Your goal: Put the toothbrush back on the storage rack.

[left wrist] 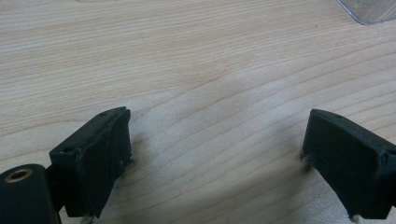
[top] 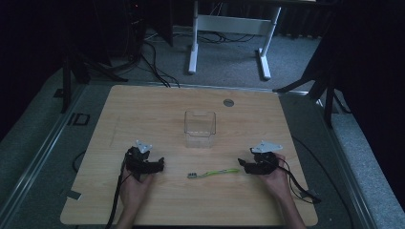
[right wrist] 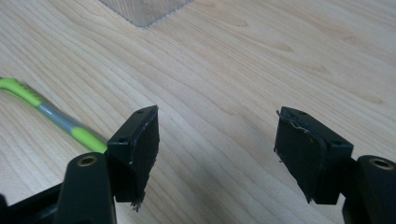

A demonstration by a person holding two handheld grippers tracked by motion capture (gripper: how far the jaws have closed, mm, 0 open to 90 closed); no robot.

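Left gripper [top: 160, 164]: held low at the table's near left; in the left gripper view its jaws stand spread wide over bare wood, nothing between them.
Right gripper [top: 242, 165]: held at the near right; in the right gripper view its jaws are likewise spread, with nothing pinched.
Toothbrush [top: 213, 172]: lies flat on the table [top: 143, 109] between the two grippers, its handle end just beside the right gripper's tip. The high view shows its grey head at the left end; the right gripper view shows its green and grey handle [right wrist: 51, 114] passing behind the left jaw.
Clear container [top: 200, 129]: upright beyond the toothbrush, mid-table, looks empty; a corner of it [left wrist: 369, 10] enters the left gripper view.
Table leg frame [top: 229, 38]: white, on the floor beyond.
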